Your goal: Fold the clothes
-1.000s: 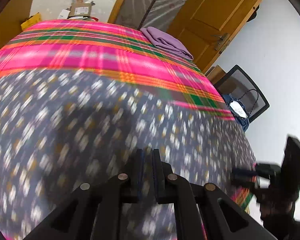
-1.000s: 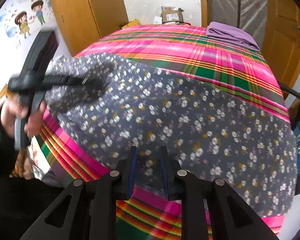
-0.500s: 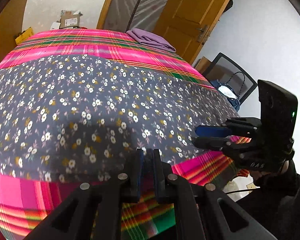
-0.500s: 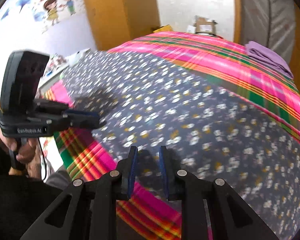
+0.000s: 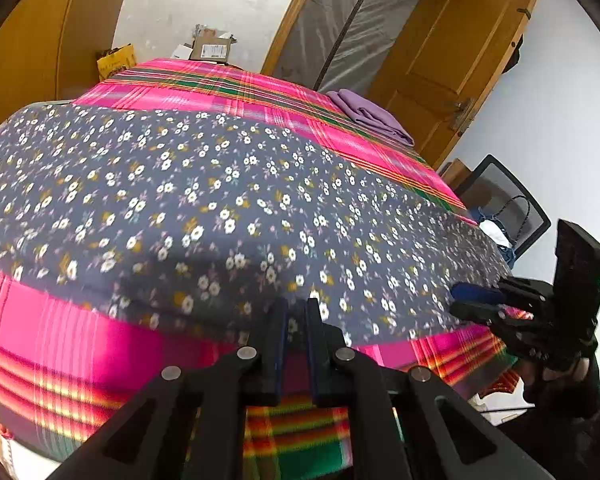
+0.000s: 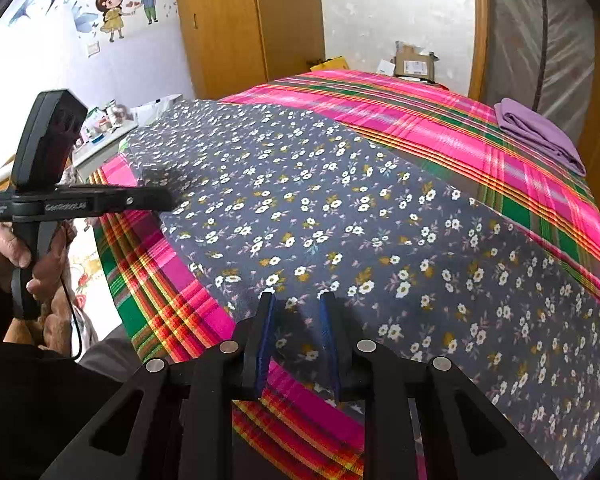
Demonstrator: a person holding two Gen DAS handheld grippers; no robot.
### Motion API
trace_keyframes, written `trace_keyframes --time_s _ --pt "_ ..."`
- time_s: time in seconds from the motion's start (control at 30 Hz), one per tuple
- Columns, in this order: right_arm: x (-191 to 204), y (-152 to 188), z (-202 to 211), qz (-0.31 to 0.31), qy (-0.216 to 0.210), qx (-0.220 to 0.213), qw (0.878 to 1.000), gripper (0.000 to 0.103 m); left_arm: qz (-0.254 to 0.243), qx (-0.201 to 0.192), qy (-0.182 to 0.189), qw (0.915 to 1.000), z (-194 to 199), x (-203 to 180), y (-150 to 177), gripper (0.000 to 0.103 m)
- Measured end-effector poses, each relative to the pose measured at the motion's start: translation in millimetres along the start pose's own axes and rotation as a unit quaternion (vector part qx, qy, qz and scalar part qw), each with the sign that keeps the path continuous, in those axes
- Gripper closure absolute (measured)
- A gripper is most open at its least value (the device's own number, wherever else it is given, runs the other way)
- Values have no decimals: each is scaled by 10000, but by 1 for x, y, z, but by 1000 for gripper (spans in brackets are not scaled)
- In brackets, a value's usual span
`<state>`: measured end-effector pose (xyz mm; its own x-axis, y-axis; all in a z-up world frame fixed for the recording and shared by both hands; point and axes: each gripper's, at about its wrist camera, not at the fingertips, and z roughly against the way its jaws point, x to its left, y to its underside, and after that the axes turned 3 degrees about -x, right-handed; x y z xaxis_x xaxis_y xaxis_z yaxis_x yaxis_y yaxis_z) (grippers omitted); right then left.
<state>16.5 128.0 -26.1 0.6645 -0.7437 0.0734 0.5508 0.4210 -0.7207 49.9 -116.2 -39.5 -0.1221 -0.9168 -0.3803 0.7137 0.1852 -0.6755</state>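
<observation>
A folded purple cloth (image 6: 540, 132) lies at the plaid bed's (image 6: 440, 120) far end. The floral garment (image 6: 360, 220) is spread flat across it. The left gripper (image 5: 296, 312), fingers narrowly parted, and the right gripper (image 6: 298, 312), fingers wider apart, hover at its near edge, holding nothing.

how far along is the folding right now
Done: a purple garment lies folded at the far corner. In hand: the floral cloth is spread flat on the plaid bed, both grippers' jaws at its near edge, gripping nothing. Left: every fold of it.

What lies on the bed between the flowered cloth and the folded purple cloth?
Only bare plaid bedcover separates the flowered cloth from the folded purple cloth, in both views.
</observation>
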Motion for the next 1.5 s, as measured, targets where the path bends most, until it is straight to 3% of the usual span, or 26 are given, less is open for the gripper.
trace_keyframes --time_s 0.27,0.43,0.7,0.87,1.03,1.27,1.5 --pt "-3 -14 -3 -218 -105 -124 9996 78 133 -482 -261 9984 20 19 -15 95" --pt "-8 -20 -7 -436 -20 -147 9989 78 354 -337 -539 9974 14 42 -17 95" --pt "-26 -34 -18 -671 291 -5 9973 78 502 -434 -418 9969 32 60 -7 95" --pt "-30 -54 -26 -800 276 -34 9964 78 600 -804 -794 9918 50 84 -22 95" --pt "-23 -65 -38 -801 137 11 9967 77 1084 -991 -1292 9807 60 135 -32 95" --pt "-26 -71 -47 -907 155 87 9957 77 1518 -1042 -1372 9733 74 165 -26 95" --pt "-27 -102 -65 -1001 324 90 9944 77 1263 -1157 -1481 9740 67 161 -46 95"
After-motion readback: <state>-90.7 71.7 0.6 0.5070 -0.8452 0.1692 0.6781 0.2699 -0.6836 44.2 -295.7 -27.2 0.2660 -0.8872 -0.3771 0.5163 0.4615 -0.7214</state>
